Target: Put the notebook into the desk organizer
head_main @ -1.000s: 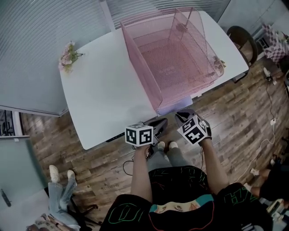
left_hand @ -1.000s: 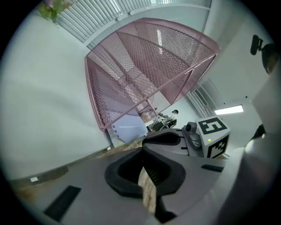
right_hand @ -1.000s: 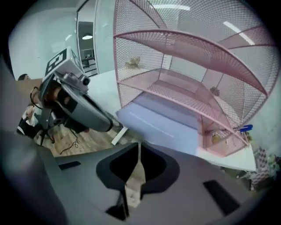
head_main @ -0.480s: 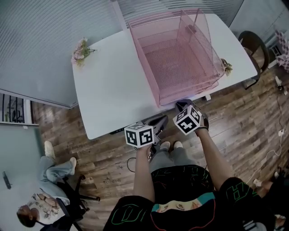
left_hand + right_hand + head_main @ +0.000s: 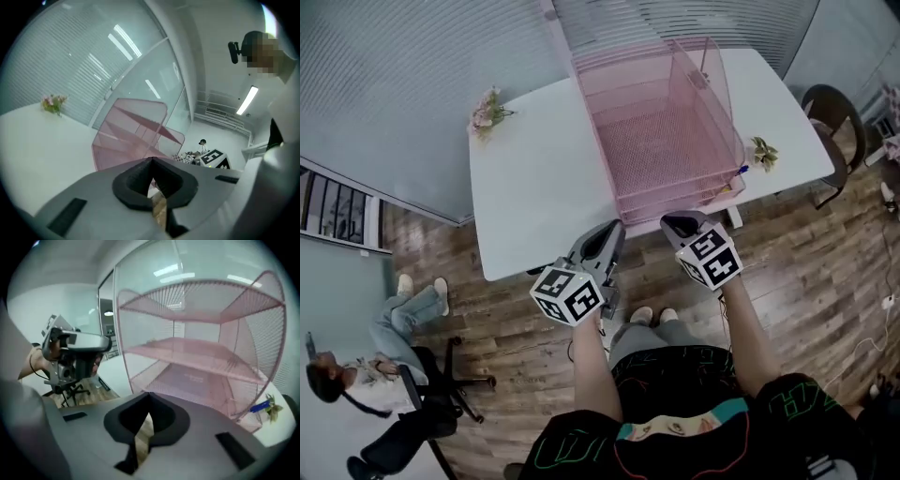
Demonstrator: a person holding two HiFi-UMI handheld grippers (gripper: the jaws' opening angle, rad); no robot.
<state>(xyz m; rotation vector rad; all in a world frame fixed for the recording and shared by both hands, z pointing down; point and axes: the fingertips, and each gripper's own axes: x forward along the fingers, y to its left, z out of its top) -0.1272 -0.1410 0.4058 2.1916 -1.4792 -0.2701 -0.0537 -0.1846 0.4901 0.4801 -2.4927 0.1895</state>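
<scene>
A pink wire desk organizer [image 5: 661, 122] with three shelves stands on the white table [image 5: 534, 187]. In the right gripper view the organizer [image 5: 197, 352] fills the frame. A pale notebook [image 5: 194, 379] lies flat on its lowest shelf, seen through the mesh. My right gripper [image 5: 680, 223] hovers just off the table's near edge in front of the organizer, shut and empty. My left gripper [image 5: 614, 230] points at the same edge a little to the left, also shut with nothing in it. The left gripper view shows the organizer [image 5: 126, 136] beyond the closed jaws.
A small flower bunch [image 5: 487, 111] lies at the table's far left. A second flower with a blue pen [image 5: 761, 153] lies right of the organizer. A dark chair [image 5: 834, 103] stands at the right, and a seated person [image 5: 384, 375] is on the floor side at lower left.
The right gripper has drawn back from the organizer's front. The pale edge that showed at the organizer's front lip is gone from sight. The left gripper has tilted up toward the table edge.
</scene>
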